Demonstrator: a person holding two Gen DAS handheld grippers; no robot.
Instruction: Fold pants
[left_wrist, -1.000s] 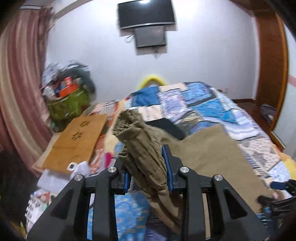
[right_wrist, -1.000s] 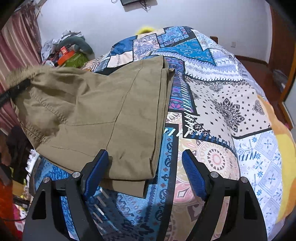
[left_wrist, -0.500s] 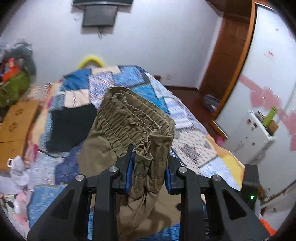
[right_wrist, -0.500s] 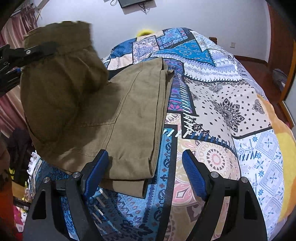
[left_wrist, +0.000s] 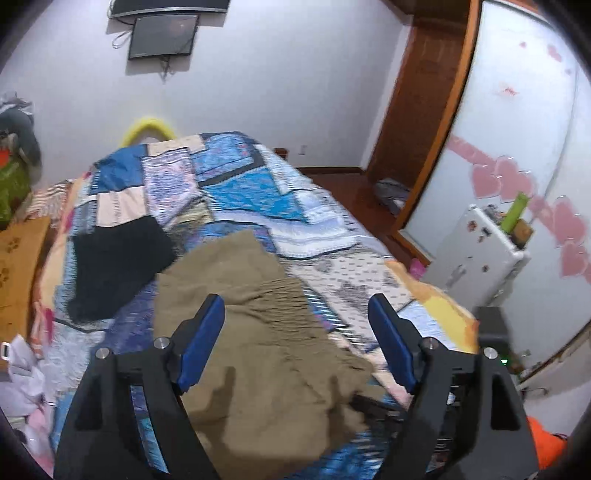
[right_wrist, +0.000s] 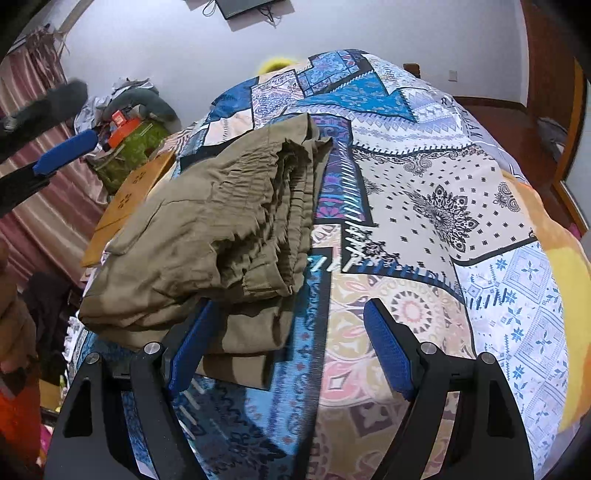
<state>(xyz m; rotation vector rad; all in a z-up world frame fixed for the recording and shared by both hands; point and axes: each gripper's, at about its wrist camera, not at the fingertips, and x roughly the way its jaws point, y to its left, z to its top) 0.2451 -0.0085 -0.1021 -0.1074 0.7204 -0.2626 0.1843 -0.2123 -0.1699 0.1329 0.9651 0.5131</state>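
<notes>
The olive-brown pants (left_wrist: 258, 332) lie folded over on the patchwork bedspread (left_wrist: 236, 184), the gathered waistband on top. My left gripper (left_wrist: 295, 339) is open and empty above them. In the right wrist view the pants (right_wrist: 207, 236) form a thick folded stack on the bedspread (right_wrist: 443, 206), waistband edge toward the right. My right gripper (right_wrist: 284, 343) is open and empty at the stack's near edge, its left finger (right_wrist: 192, 347) close beside the cloth. One blue finger of the left gripper shows at the far left (right_wrist: 66, 151).
A black garment (left_wrist: 114, 266) lies on the bed left of the pants. A wooden board (left_wrist: 18, 266) and a clutter pile (right_wrist: 129, 122) stand left of the bed. A white cabinet (left_wrist: 476, 262), a wardrobe door and the wooden floor are to the right.
My left gripper carried the waistband over onto the legs and let go; its jaws went from shut on the cloth to open. The right gripper stayed open and in place.
</notes>
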